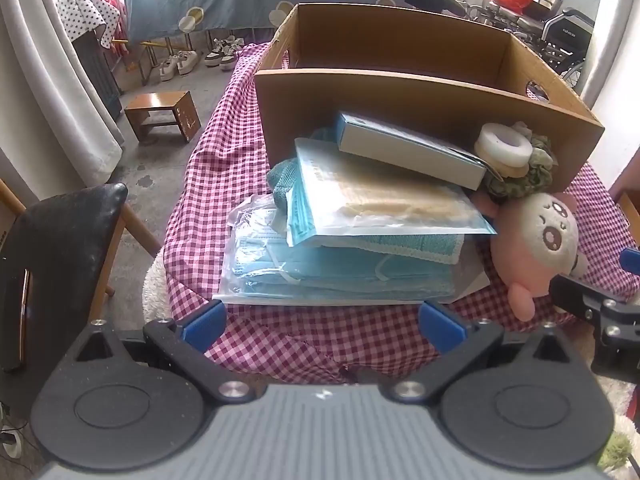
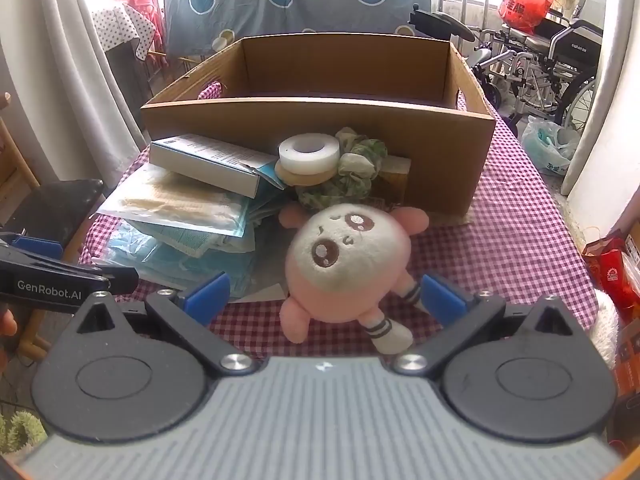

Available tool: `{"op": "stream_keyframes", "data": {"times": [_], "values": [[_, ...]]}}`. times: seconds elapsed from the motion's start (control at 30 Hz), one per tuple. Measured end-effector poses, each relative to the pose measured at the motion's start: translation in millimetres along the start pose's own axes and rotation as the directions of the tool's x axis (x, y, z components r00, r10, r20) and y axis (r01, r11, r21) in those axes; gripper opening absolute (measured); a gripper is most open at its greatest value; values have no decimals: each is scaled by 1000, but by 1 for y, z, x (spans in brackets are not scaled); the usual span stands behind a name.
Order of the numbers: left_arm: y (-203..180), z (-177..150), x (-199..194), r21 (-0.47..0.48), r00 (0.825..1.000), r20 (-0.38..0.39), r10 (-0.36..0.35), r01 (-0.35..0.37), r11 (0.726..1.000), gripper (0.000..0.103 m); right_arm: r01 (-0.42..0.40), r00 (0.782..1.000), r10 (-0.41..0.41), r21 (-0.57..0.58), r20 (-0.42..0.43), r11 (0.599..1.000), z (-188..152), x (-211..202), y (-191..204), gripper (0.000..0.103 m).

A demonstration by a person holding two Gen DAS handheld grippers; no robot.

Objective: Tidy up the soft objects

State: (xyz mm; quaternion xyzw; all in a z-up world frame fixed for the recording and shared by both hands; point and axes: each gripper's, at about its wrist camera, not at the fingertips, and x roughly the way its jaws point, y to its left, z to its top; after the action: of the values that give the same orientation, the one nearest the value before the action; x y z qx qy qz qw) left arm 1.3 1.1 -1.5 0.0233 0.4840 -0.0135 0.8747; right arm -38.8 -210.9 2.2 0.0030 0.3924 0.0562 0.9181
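Over the table [image 2: 520, 240], both tongs, left [image 1: 322, 324] and right [image 2: 326, 300], gaped empty; squeezing the plush toy [image 2: 344, 268] round its middle looked wisest.

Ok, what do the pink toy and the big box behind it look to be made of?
Pink plush toy: soft, fuzzy fabric with a stitched face, probably stuffed. Open box: plain brown cardboard, matte, with folded edges.
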Motion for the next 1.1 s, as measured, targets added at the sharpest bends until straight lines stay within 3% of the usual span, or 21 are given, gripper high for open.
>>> {"op": "stream_keyframes", "data": {"times": [1.1], "values": [[1,0,0,1,1000,-3,1,-1,1000,103,-18,1000,18,0,-11,1000,-1,2,1,102]]}}
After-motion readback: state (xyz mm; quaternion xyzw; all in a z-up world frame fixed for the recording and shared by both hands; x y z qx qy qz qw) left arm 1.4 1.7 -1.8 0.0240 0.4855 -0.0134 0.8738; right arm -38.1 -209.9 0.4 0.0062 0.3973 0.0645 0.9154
